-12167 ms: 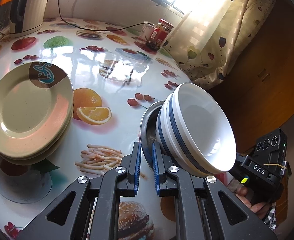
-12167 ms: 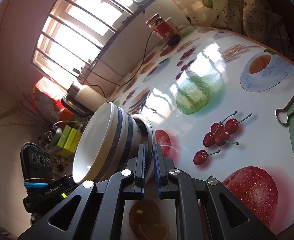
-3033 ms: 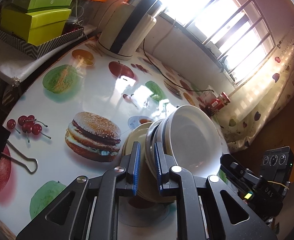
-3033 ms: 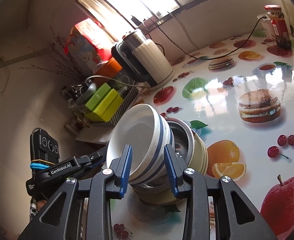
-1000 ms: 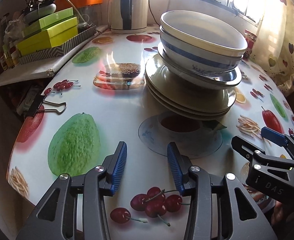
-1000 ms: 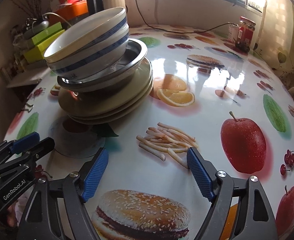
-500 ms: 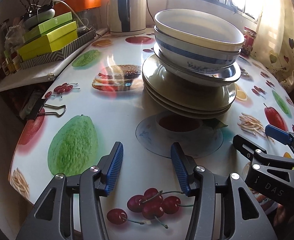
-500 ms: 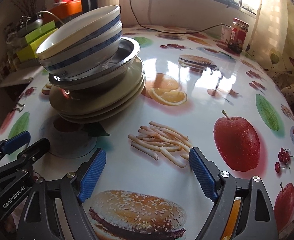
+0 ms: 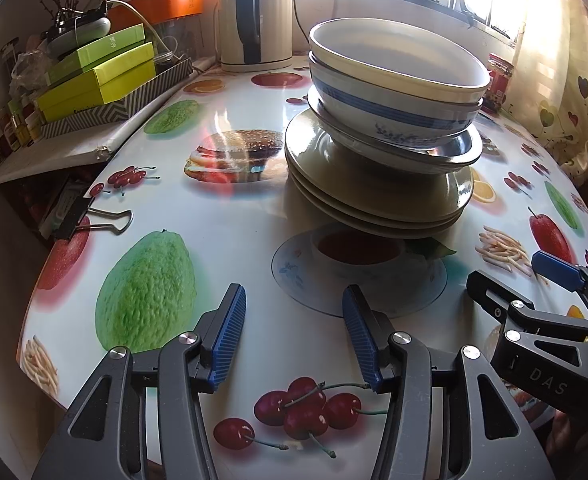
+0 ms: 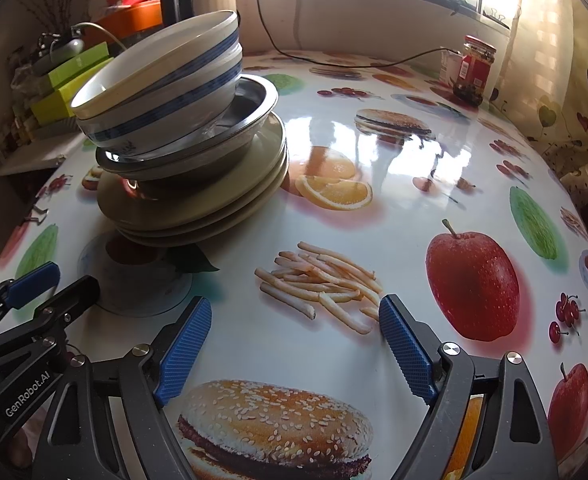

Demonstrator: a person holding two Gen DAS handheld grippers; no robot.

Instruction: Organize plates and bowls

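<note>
Stack, one: two blue-striped bowls nested in a steel dish, on three plates, standing mid-table. Bowls tilt.
Left gripper: jaws wide, holding nothing.
Right gripper: same.
Advice: square the leaning bowls gently; don't nudge the plates beneath.
</note>
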